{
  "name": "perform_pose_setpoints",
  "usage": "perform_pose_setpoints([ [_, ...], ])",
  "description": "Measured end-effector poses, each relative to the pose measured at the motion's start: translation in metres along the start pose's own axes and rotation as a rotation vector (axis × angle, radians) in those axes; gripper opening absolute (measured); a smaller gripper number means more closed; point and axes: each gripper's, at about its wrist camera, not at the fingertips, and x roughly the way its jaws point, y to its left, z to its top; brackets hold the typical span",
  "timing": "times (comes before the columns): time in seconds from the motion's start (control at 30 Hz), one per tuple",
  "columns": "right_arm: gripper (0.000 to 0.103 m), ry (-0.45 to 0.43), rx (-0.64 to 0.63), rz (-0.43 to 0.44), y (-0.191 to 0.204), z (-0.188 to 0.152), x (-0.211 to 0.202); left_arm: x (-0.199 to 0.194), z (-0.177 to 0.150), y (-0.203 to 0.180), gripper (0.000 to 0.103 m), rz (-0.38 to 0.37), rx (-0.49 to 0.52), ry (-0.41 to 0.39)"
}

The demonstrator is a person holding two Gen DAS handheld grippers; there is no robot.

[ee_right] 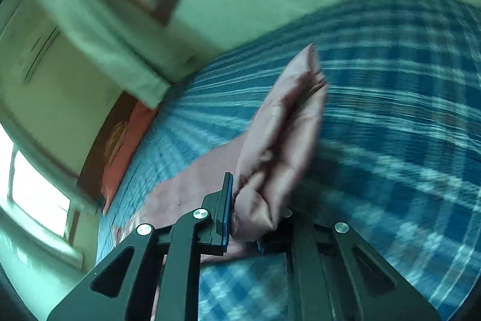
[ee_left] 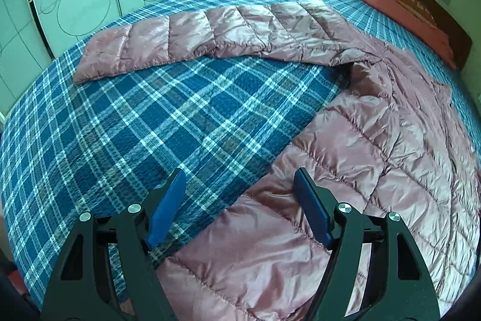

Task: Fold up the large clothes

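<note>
- Plaid bedspread (ee_left: 150, 125) carries the pink puffer jacket (ee_left: 375, 155), 1 sleeve (ee_left: 180, 41) stretched out
- Left tongs (ee_left: 239, 209) spread, empty, over its hem
- Right tongs (ee_right: 245, 209) pinching a jacket fold; next, I'd carry it across

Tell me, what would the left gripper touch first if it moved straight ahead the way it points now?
Probably the edge of the pink quilted jacket where it meets the plaid bedspread; the open left gripper aims about there, though depth is unclear.
</note>
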Motion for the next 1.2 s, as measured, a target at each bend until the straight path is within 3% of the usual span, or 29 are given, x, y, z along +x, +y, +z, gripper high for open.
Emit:
perform_pose_setpoints([
  [0.3,0.013,0.125,-0.334,0.166,0.164,-0.076,0.029,0.015,-0.004,0.001,0.09,-0.007,0.038,0.01],
  [0.5,0.013,0.238,-0.494,0.278,0.269,-0.152,0.062,0.024,-0.002,0.0,0.096,-0.011,0.064,0.001],
  [0.63,0.013,0.32,-0.585,0.328,0.318,-0.206,0.079,0.026,-0.001,-0.001,0.099,-0.022,0.07,-0.006],
  [0.83,0.013,0.435,-0.705,0.367,0.363,-0.273,0.1,0.027,-0.003,0.001,0.1,-0.031,0.07,-0.011],
  [1.2,0.013,0.652,-0.901,0.373,0.377,-0.367,0.117,0.028,-0.004,0.0,0.101,-0.026,0.075,-0.013],
])
